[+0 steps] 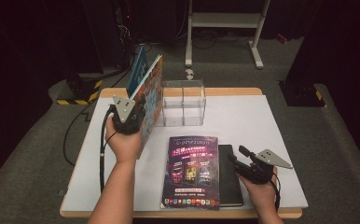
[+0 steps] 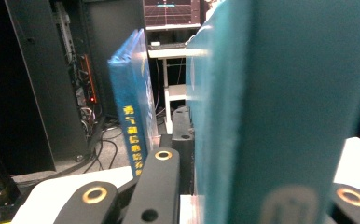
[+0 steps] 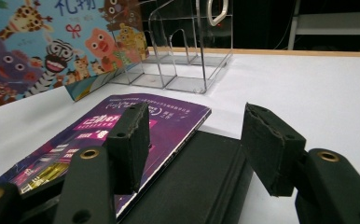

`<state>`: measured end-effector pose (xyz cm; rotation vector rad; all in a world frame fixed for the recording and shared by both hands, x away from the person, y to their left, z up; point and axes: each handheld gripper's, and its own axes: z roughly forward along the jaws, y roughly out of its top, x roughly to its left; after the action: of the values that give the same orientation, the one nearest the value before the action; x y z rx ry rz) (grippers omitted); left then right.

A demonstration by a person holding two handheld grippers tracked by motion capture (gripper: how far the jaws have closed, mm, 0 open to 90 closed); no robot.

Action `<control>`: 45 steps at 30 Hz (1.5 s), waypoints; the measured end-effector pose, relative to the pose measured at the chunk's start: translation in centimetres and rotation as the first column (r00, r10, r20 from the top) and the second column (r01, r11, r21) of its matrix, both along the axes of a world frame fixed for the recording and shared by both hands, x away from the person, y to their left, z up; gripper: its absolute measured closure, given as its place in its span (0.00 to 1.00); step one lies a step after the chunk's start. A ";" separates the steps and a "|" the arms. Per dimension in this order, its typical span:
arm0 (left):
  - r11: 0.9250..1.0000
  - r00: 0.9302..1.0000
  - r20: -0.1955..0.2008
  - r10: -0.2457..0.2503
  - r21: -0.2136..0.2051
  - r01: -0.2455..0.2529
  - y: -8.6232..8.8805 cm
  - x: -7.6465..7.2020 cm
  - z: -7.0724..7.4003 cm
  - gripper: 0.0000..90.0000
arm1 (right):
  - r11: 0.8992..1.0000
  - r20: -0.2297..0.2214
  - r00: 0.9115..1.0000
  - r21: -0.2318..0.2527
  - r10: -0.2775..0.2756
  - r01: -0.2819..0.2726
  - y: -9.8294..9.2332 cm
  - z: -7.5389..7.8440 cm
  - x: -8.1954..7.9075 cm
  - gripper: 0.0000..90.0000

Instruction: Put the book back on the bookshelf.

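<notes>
White surface (image 1: 243,121) with wooden edge, standing on grey carpet. Clear acrylic rack (image 1: 183,103) upright near far edge, left of centre. Purple magazine (image 1: 192,171) flat near front edge, cover up. Black notebook (image 1: 230,177) flat, touching magazine's right side, partly under it. Right half of surface bare.

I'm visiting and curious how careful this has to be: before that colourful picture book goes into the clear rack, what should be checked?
1. Left gripper clamped on the picture book: ok, jaws shut on it.
2. Book upright: not ok, it leans.
3. Clear rack slots free: ok, they look empty.
4. Blue book behind clear of the path: cannot tell.
5. Right gripper out of the way: ok, open, above the black notebook beside the purple magazine.
</notes>
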<state>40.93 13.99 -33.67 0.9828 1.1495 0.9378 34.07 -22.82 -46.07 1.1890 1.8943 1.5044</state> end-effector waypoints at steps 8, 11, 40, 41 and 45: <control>1.000 1.000 0.016 0.026 0.005 -0.026 -0.8 1.8 -1.0 0.90 | 1.000 -0.003 1.000 0.000 0.015 -0.015 0.4 -0.1 -0.1 0.47; 0.999 0.999 0.020 0.033 0.007 -0.033 -1.0 2.4 -1.5 0.90 | 1.000 -0.004 1.000 -0.002 0.022 -0.022 0.5 -0.1 -0.2 0.47; 0.999 1.000 -0.011 -0.012 -0.032 0.011 0.2 -0.3 -4.0 0.86 | 0.998 -0.012 0.999 -0.028 0.048 -0.048 1.5 -0.5 -0.6 0.46; 0.999 1.000 -0.011 -0.012 -0.032 0.011 0.2 -0.3 -4.0 0.86 | 0.998 -0.012 0.999 -0.028 0.048 -0.048 1.5 -0.5 -0.6 0.46; 0.999 1.000 -0.008 -0.019 -0.043 0.019 0.5 -0.4 -4.0 0.84 | 0.998 -0.016 0.999 -0.039 0.043 -0.044 1.5 -0.6 -0.5 0.46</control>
<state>40.49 14.45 -37.69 0.9626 1.1609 0.8913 33.61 -21.30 -46.71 1.1514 1.9627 1.4776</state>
